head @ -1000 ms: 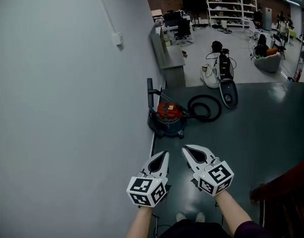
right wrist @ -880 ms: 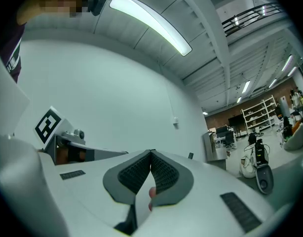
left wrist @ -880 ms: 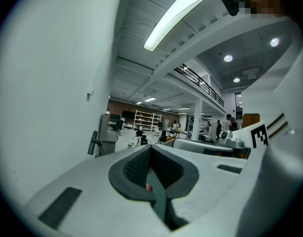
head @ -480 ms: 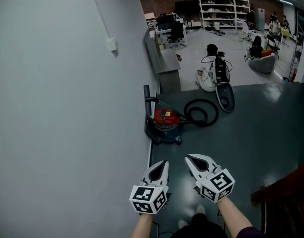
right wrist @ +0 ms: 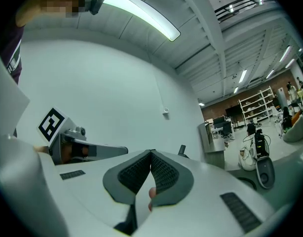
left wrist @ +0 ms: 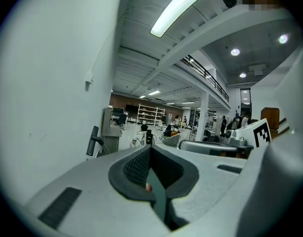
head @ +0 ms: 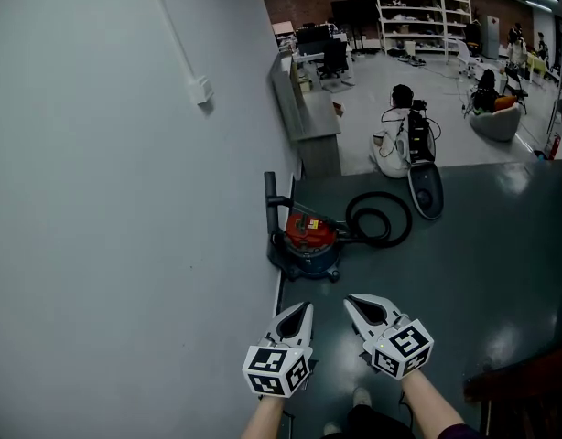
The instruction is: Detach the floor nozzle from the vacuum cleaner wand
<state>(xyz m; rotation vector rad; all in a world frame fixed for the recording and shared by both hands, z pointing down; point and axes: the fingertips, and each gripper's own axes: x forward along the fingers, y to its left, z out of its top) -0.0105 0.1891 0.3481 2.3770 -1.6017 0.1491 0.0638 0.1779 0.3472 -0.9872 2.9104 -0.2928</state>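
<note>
A vacuum cleaner with a red-topped blue canister (head: 308, 238) stands on the dark floor against the white wall. Its black hose (head: 379, 219) lies coiled to the right. A black wand with a handle (head: 270, 201) rises at the canister's left, also showing as the wand (left wrist: 94, 141) in the left gripper view. I cannot make out the floor nozzle. My left gripper (head: 297, 311) and right gripper (head: 358, 303) hang side by side in the air, short of the canister. Both are shut and hold nothing. Shut tips show for the left gripper (left wrist: 150, 147) and the right gripper (right wrist: 151, 153).
The white wall (head: 125, 199) fills the left. A grey cabinet (head: 310, 115) stands beyond the vacuum. A person in white (head: 393, 137) sits on the floor beside a dark oval object (head: 426, 190). A red-brown piece of furniture (head: 528, 378) is at bottom right.
Both grippers have moved forward and sunk a little, still side by side and shut. The vacuum now sits lower in the head view.
</note>
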